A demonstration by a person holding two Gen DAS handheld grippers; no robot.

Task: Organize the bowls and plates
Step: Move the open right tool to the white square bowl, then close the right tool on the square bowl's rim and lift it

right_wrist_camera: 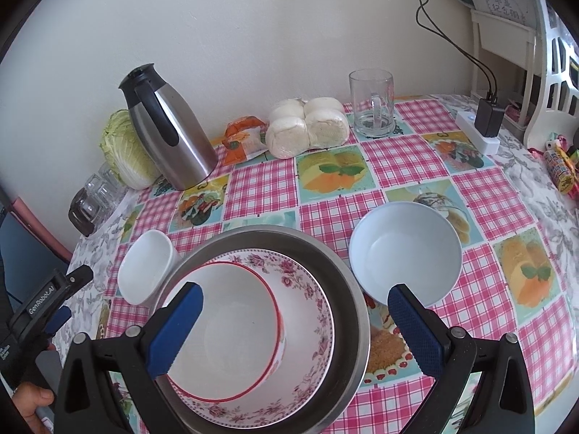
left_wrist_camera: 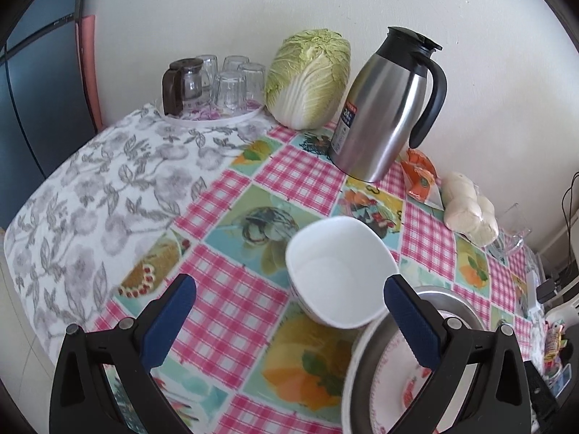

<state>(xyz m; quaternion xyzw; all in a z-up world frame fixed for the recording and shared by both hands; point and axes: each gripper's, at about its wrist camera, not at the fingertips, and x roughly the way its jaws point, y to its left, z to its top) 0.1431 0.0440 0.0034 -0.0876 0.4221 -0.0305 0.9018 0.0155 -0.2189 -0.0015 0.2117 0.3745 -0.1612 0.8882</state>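
- Right wrist view: we count three bowls and one plate; a red-rimmed bowl (right_wrist_camera: 231, 329) sits on the floral plate (right_wrist_camera: 311, 311) inside one steel basin (right_wrist_camera: 347, 282)
- White bowl (right_wrist_camera: 146, 266) touches the basin's left; blue bowl (right_wrist_camera: 405, 253) stands right
- Our right gripper (right_wrist_camera: 295, 325) is spread, empty, above the basin
- Our left gripper (left_wrist_camera: 289, 320) is spread, empty, near the white bowl
- One flask (right_wrist_camera: 166, 126), one mug (right_wrist_camera: 372, 103) behind

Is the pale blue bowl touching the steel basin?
Apart. The right wrist view shows a strip of checked tablecloth between the pale blue bowl and the steel basin.
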